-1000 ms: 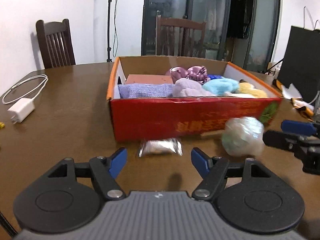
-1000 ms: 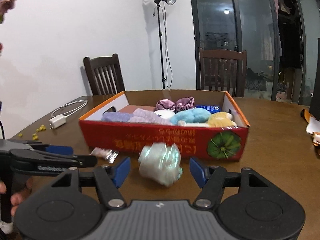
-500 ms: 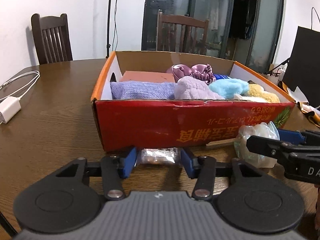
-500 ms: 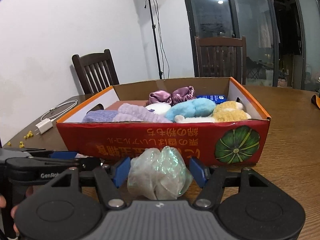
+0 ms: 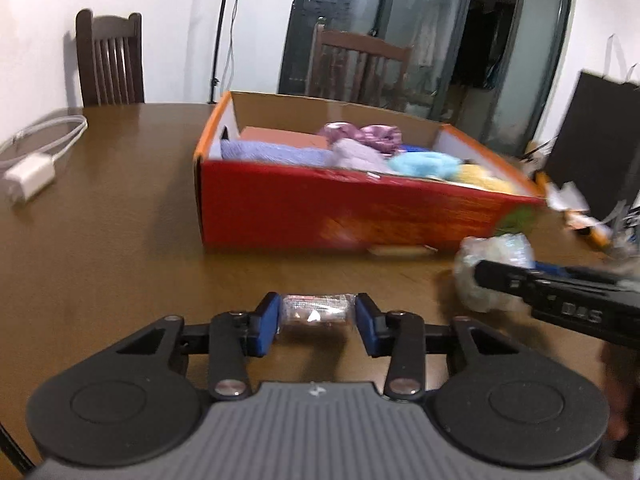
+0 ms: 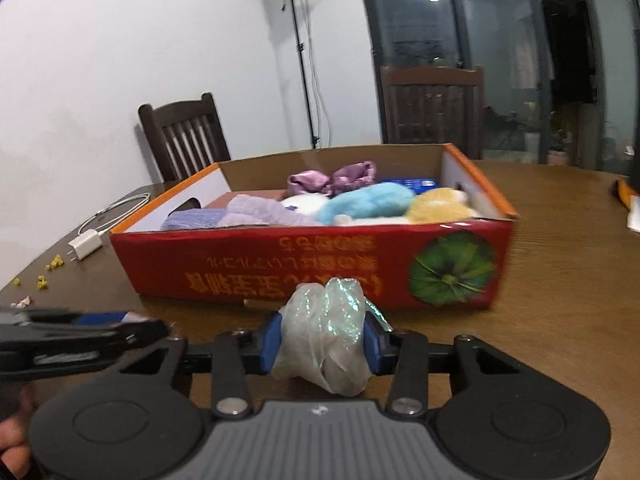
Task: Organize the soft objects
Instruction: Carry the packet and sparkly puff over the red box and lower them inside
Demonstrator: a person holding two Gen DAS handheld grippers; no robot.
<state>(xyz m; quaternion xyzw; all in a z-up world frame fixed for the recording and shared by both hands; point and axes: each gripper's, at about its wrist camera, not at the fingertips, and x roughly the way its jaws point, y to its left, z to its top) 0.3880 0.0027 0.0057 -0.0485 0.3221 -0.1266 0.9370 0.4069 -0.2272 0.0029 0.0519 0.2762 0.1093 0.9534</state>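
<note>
Both grippers are seen closing on things at the bottom of their frames. Between the blue pads of the left gripper (image 5: 316,320), at lower centre of the left wrist view, a small clear packet (image 5: 316,312) is pinched end to end, and the jaws are closing on it. In the right wrist view, the right gripper (image 6: 322,340) is pressed on either side of a crumpled, shimmery plastic bag (image 6: 326,340) at lower centre, its jaws likewise closing. Whether either thing has been lifted clear of the table (image 6: 560,280) cannot be told.

Most of the sorting appears to be done. The red cardboard box (image 6: 280,264), across the middle of the frame, is already filled with a purple cloth (image 6: 192,218), a lilac fluffy thing (image 6: 256,212), shiny purple scrunchies (image 6: 332,178), a blue plush (image 6: 368,202) and a yellow plush (image 6: 440,206).

Left to do, it is judged, is the carrying of the packet and the bag over the near wall and their release inside. A white charger (image 6: 86,246) with its cable is left at the middle left edge, with small yellow crumbs (image 6: 54,262) near it; these are probably not part of the job.
</note>
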